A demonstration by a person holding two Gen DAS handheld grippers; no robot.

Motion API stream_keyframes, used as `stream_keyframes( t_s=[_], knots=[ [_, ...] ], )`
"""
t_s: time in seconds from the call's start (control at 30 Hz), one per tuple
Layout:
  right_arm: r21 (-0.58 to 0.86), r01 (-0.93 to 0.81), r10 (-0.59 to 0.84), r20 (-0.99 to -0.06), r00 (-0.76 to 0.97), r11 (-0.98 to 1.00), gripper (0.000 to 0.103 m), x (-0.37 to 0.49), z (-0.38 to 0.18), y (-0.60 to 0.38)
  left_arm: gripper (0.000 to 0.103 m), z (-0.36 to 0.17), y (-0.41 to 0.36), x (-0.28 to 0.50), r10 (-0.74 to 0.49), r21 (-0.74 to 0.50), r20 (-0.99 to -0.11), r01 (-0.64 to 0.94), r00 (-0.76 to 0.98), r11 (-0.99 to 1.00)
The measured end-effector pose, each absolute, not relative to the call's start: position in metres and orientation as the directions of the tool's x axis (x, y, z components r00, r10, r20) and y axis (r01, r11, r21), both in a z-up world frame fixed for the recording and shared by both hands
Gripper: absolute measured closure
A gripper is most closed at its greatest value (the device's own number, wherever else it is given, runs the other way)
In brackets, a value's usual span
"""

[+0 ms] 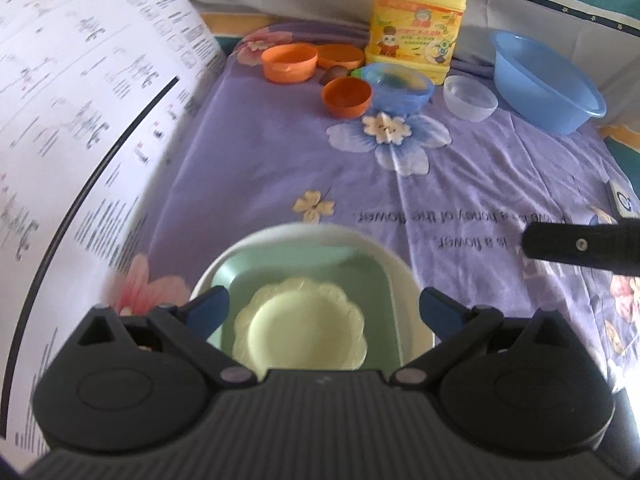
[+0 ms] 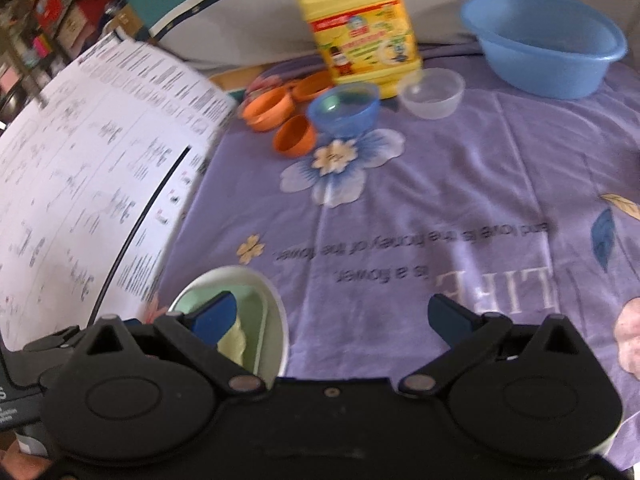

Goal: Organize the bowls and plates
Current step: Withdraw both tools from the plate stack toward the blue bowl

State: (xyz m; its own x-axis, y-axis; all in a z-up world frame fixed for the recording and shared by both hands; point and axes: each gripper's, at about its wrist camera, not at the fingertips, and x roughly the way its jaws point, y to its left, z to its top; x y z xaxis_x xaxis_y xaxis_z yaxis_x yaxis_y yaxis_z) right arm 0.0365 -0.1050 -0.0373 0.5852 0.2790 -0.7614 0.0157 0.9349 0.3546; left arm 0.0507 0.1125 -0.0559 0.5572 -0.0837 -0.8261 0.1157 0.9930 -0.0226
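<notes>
A stack sits near the front: a white plate (image 1: 400,272), on it a green square plate (image 1: 288,272), on that a pale yellow scalloped dish (image 1: 304,332). My left gripper (image 1: 324,308) hovers open over the stack with nothing held. The same white plate (image 2: 276,308) lies low on the left in the right wrist view, where my right gripper (image 2: 334,318) is open and empty above the cloth. Far back stand three orange bowls (image 1: 346,98), a small blue bowl (image 1: 400,86), a clear bowl (image 1: 470,98) and a big blue basin (image 1: 544,80).
A yellow detergent jug (image 1: 416,20) stands behind the bowls. A large printed paper sheet (image 1: 80,140) rises along the left side. The purple flowered cloth (image 1: 460,184) covers the surface. A black piece of the other gripper (image 1: 580,246) shows at the right.
</notes>
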Motion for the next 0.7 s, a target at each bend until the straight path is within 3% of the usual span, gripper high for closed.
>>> stream_keyframes(
  t_s=[0.53, 0.7],
  knots=[
    [0.427, 0.250, 0.210, -0.776, 0.594, 0.869, 0.000, 0.133, -0.055, -0.177, 0.000, -0.036, 0.087, 0.183, -0.103, -0.005, -0.772, 0.156, 0.628, 0.988],
    [0.445, 0.295, 0.197, -0.773, 0.603, 0.845, 0.015, 0.175, -0.060, -0.184, 0.000, -0.038, 0.076, 0.229, -0.103, 0.006, -0.761, 0.165, 0.641, 0.986]
  ],
)
